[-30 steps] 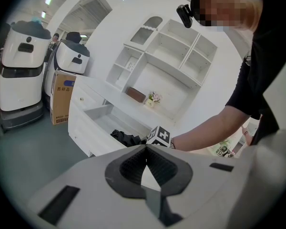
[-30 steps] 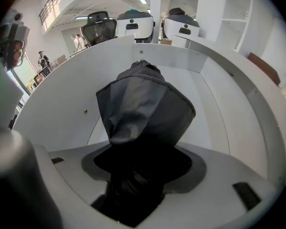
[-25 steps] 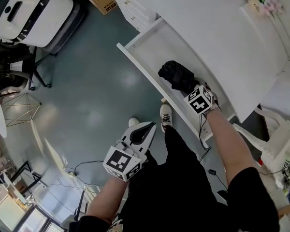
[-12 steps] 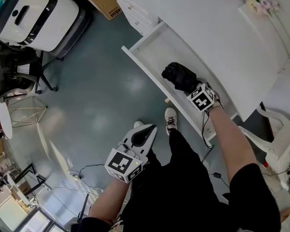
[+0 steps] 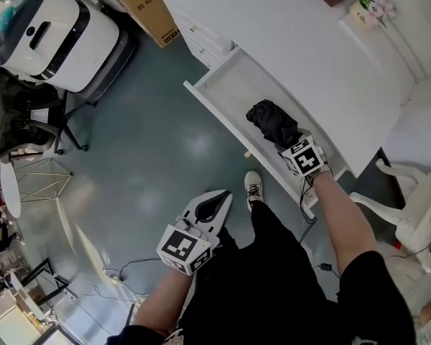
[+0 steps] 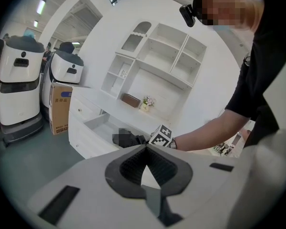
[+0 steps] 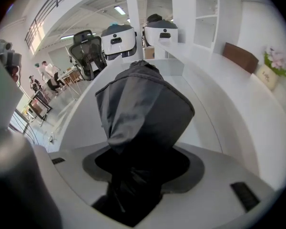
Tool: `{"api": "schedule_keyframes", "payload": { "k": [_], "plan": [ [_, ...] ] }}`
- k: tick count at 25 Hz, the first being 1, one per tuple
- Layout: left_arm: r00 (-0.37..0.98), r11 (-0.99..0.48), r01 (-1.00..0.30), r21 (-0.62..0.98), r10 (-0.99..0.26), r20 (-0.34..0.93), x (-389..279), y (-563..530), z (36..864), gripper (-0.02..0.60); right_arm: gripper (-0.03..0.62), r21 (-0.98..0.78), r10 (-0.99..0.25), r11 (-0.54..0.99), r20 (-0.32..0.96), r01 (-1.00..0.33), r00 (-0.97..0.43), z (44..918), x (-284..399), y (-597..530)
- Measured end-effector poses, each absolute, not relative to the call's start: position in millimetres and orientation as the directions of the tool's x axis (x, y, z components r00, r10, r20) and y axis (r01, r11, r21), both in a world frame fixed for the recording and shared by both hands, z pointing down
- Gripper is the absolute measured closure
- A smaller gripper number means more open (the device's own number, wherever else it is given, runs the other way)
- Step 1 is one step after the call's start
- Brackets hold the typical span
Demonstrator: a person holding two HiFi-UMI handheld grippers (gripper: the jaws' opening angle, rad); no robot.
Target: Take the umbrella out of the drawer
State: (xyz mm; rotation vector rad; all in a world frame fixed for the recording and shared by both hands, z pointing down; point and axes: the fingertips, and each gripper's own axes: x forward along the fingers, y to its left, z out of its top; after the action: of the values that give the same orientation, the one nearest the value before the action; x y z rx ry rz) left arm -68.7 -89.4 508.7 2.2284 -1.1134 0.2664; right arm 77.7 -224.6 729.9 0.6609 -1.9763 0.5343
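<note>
Black umbrella (image 5: 273, 123) at open drawer (image 5: 228, 83), cardboard box (image 5: 148, 4) nearby

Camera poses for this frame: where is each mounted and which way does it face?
Head view: on the head, facing steeply down at the floor and open drawer; shows arms, legs, a shoe, the left hand-held gripper and right hand-held gripper.
Left gripper view: on the left hand-held gripper, looking over its shut, empty jaws toward the shelves; shows the right arm.
Right gripper view: on the right hand-held gripper, looking along the drawer; jaws closing, umbrella between them.
Shared: all three show drawer and umbrella.
</note>
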Motion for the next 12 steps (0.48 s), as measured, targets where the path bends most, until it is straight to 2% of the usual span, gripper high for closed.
{"api": "schedule_keyframes", "payload": {
  "k": [12],
  "plan": [
    [0.701,-0.578,-0.712,0.399,-0.610,0.368,-73.0,-73.0,461.4,0.577,0.350,-0.110,-0.469,0.590,0.759,-0.800,-0.451,607.8,90.7,-200.7]
  ]
}}
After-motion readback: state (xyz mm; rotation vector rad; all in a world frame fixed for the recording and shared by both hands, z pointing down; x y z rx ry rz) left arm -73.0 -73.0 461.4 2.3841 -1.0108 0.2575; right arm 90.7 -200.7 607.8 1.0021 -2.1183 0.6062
